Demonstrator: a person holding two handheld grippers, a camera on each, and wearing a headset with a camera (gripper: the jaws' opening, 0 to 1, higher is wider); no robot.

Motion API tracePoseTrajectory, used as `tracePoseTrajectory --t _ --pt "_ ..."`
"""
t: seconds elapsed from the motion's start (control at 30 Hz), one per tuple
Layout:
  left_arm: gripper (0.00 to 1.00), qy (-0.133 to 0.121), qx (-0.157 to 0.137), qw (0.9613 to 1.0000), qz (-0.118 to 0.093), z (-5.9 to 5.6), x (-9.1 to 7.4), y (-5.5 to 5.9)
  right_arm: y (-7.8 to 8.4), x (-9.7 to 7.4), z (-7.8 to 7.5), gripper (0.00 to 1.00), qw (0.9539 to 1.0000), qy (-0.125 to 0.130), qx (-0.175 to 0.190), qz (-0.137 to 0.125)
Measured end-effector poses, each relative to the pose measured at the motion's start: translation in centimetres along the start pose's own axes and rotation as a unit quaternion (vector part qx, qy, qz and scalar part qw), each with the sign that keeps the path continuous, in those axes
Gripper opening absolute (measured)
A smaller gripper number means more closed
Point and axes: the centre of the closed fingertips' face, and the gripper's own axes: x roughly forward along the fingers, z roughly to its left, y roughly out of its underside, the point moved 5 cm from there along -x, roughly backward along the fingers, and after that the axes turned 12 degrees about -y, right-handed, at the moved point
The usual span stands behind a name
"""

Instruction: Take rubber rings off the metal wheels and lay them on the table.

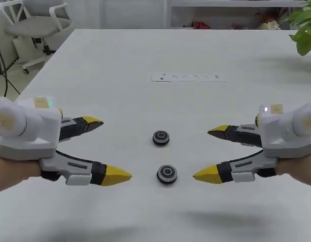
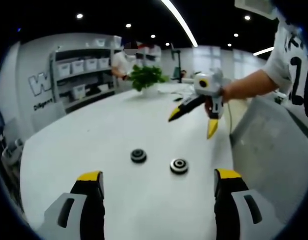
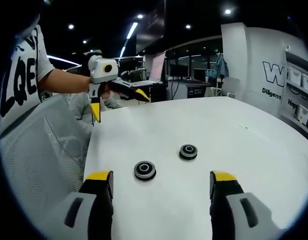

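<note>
The left gripper (image 1: 115, 149) hangs wide open over the left side of the surface (image 1: 120, 60), its yellow-tipped jaws spread far apart and holding nothing. The right gripper (image 1: 201, 154) faces it from the right side, just as wide open and also empty. Both sit a little above the surface, with their tips pointing inward at each other.

Between them, toward the near edge and about midway between the left and right edges, lie two small metal wheels. The near wheel (image 1: 167, 173) lies flat on a line between the two lower jaw tips, apart from both. The far wheel (image 1: 161, 137) lies flat just beyond it, a touch to the left, and the two do not touch. Each has a dark ring around its rim.

Farther toward the far edge, a white strip (image 1: 188, 77) is set in the surface. A plant (image 1: 304, 30) stands at the far right corner. A chair (image 1: 39, 20) stands off the far left corner.
</note>
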Motion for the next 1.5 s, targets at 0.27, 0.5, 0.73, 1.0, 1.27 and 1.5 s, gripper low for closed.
tracePoseTrajectory --t 0.27,0.5,0.73,1.0,1.27,1.5 --pt "0.89 0.007 0.0 1.0 -0.005 0.2 0.7 -0.2 0.1 0.7 -0.3 0.73 0.9999 -0.012 -0.001 0.006" --pt "0.89 0.016 -0.005 0.9999 -0.003 0.0 1.5 -0.1 0.2 1.4 -0.6 0.69 0.9996 -0.024 -0.006 0.015" --pt "0.87 0.025 -0.005 0.9997 0.002 -0.3 2.2 0.0 0.4 1.9 -0.4 0.66 0.9993 -0.032 -0.008 0.018" --pt "0.82 0.038 -0.001 0.9992 0.005 -1.0 3.0 0.2 1.0 2.3 -0.3 0.6 0.9988 -0.04 -0.007 0.029" --pt "0.78 0.049 0.0 0.9987 0.014 -1.6 3.8 0.7 1.6 3.0 -0.1 0.54 0.9974 -0.053 -0.016 0.045" --pt "0.73 0.061 0.003 0.9979 0.025 -2.3 4.3 1.3 1.6 3.7 0.2 0.5 0.9963 -0.063 -0.024 0.053"
